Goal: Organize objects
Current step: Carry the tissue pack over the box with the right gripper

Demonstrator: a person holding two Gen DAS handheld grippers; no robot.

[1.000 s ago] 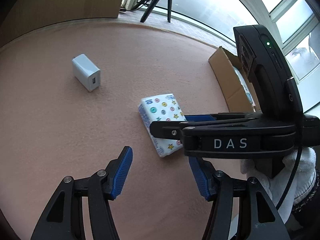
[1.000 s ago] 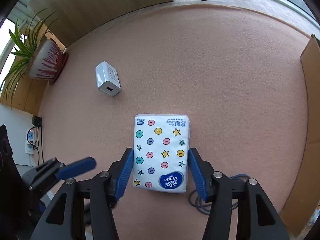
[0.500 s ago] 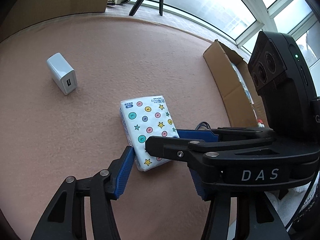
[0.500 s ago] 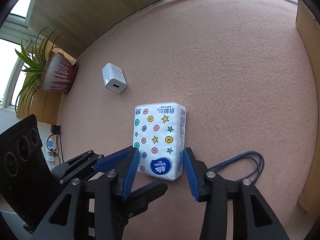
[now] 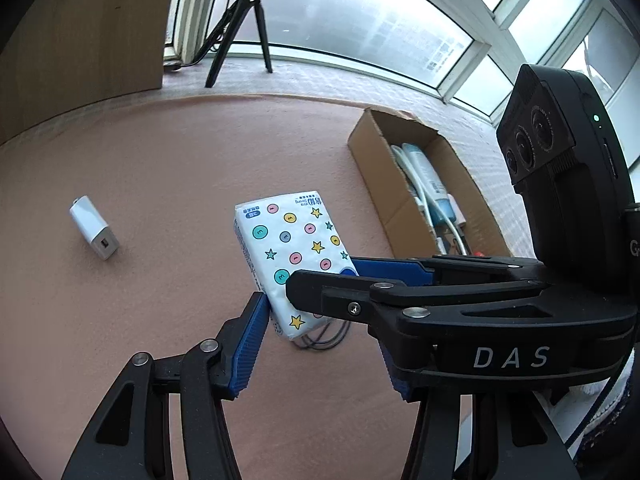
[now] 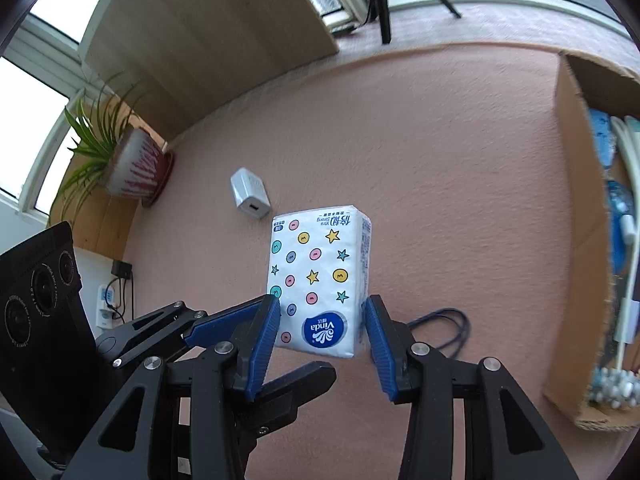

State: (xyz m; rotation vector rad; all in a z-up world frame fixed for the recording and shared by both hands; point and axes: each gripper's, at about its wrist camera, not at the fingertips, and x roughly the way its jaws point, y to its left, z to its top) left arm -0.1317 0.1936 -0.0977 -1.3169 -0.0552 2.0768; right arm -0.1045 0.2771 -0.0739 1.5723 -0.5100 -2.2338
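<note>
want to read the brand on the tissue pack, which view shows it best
The right wrist view: the tissue pack faces the camera whole between the right gripper pads, blue logo unobstructed. In the left wrist view the tissue pack is angled, and the right gripper covers its logo end.

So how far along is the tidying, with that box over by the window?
Done: the open cardboard box already holds some white and blue items. In hand: the right gripper clamps the white tissue pack printed with coloured dots and stars, lifted clear of the pink carpet. The left gripper holds nothing. Left: the small white charger block and a dark blue cable loop lie on the carpet.
</note>
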